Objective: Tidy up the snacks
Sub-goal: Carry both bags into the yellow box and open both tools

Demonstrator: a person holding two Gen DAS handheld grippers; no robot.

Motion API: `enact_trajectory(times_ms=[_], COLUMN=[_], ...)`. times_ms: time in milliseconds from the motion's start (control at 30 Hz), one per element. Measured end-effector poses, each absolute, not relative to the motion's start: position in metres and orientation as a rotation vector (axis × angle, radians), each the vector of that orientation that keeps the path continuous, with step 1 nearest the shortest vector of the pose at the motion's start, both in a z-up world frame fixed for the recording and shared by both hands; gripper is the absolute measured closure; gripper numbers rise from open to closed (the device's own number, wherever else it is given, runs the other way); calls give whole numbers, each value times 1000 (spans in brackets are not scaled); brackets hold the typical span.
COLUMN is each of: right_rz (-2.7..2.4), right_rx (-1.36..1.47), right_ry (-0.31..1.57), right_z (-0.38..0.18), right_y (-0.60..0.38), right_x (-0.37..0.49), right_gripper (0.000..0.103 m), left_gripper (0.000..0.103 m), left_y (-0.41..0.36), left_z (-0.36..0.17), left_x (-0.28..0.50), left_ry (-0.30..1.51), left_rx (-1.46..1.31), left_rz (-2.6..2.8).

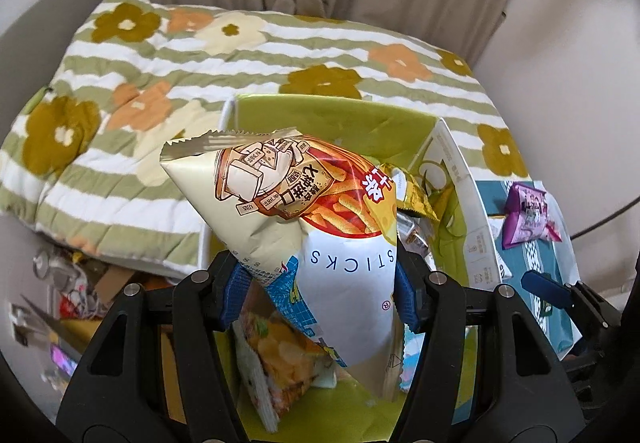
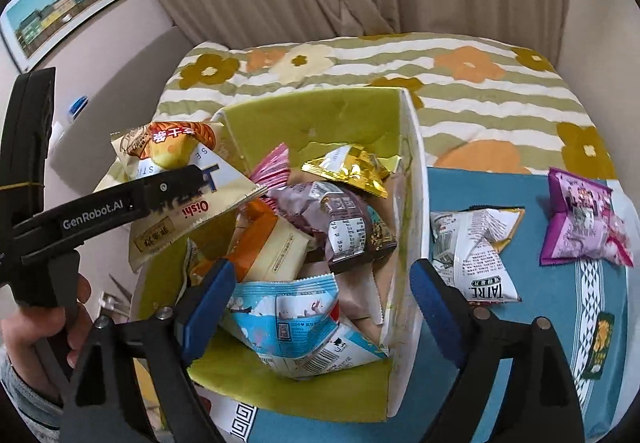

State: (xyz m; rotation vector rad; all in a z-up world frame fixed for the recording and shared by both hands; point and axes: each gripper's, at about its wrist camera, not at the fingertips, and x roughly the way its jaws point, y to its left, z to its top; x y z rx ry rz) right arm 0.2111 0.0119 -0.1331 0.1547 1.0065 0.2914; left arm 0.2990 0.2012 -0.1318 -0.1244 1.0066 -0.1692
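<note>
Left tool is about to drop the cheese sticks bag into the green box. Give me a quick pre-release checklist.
1. Left tool gripping cheese sticks bag: ok.
2. Bag over green box: ok.
3. Free space in box: not ok, packets piled high.
4. Right tool empty, open: ok.
5. Right tool clear of drop spot: cannot tell.
6. Snacks left outside: not ok, white packet and purple packet on the blue cloth.

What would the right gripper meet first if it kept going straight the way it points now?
Most likely the blue-and-white snack packet on top of the pile in the green box. The right gripper stands open above it with nothing between; depth is hard to judge.
</note>
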Motion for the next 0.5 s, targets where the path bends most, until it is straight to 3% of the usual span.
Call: enact_trajectory(times_ms=[133,167,233,267,500], right_rz=[259,253,242,237,224], right_rx=[183,186,197,201,213], right_ry=[1014,1014,1016,1018,1016], right_z=[-133,-133,-133,-133,-136], right_y=[13,14,14,13,18], right_x=[217,218,222,224,231], right_gripper=[17,17,17,17,17], left_gripper=[45,39,7,0,0], left_y=[194,192,191,191,212], left_z=[-132,-131,-126,-122,-127], left_x=[318,324,332,333,326], left_ry=[1009,1011,995,974,985], left_rx=[-94,-86,-69,-62,-55], left_rz=[-211,-219,-215,-202,-161])
